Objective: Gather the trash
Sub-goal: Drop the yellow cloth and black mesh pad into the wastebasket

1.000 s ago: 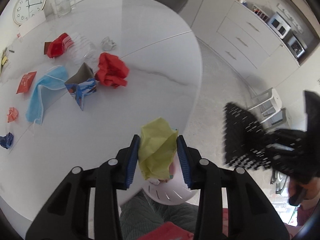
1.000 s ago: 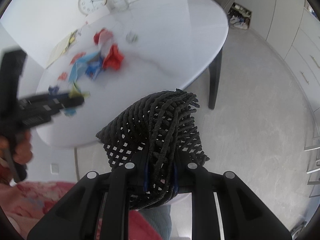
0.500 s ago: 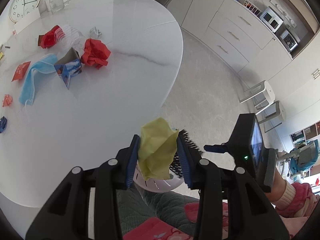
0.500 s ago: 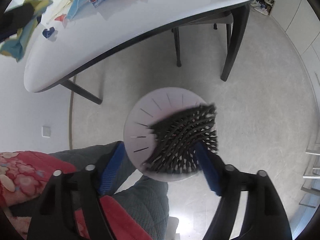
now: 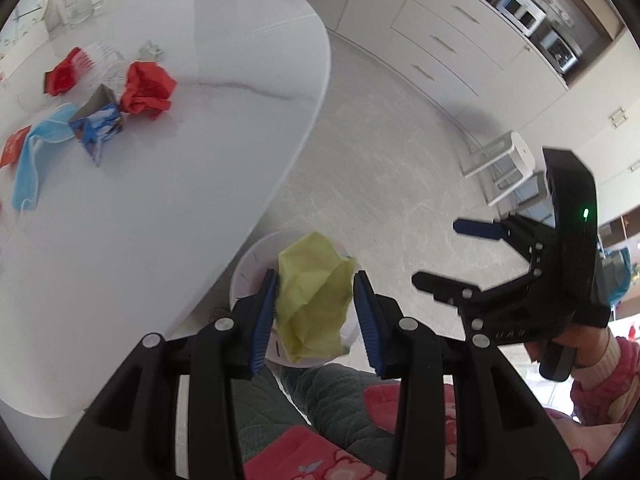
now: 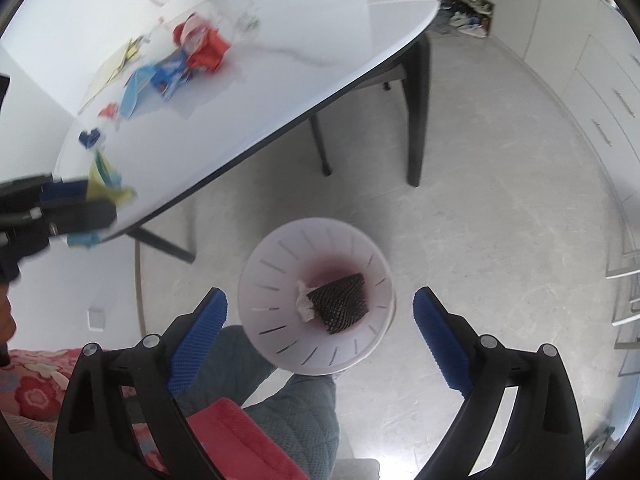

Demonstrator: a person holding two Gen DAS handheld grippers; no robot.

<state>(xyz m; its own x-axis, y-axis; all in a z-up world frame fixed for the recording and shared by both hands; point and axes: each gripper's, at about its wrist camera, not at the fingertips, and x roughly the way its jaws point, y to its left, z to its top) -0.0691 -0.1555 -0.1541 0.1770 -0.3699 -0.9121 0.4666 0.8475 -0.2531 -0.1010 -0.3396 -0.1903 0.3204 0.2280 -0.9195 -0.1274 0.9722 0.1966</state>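
Note:
My left gripper (image 5: 315,285) is shut on a crumpled yellow-green wrapper (image 5: 314,296) and holds it over the white slotted bin (image 5: 252,268) on the floor by the table's edge. My right gripper (image 6: 320,308) is open and empty above the same bin (image 6: 280,264). A black mesh piece (image 6: 340,300) and a white scrap (image 6: 303,300) lie at the bin's bottom. The right gripper also shows open in the left wrist view (image 5: 448,254). The left gripper with the wrapper shows at the left edge of the right wrist view (image 6: 80,200).
On the white oval table (image 5: 180,160) lie a red crumpled paper (image 5: 146,90), a blue carton (image 5: 98,128), a blue face mask (image 5: 36,152), more red scraps (image 5: 66,76) and a clear cup. Chair legs (image 6: 416,120) stand under the table. Cabinets (image 5: 440,40) line the far wall.
My right gripper opened and let the black mesh fall into the bin, then rose. My left gripper carried the yellow wrapper off the table edge to above the bin.

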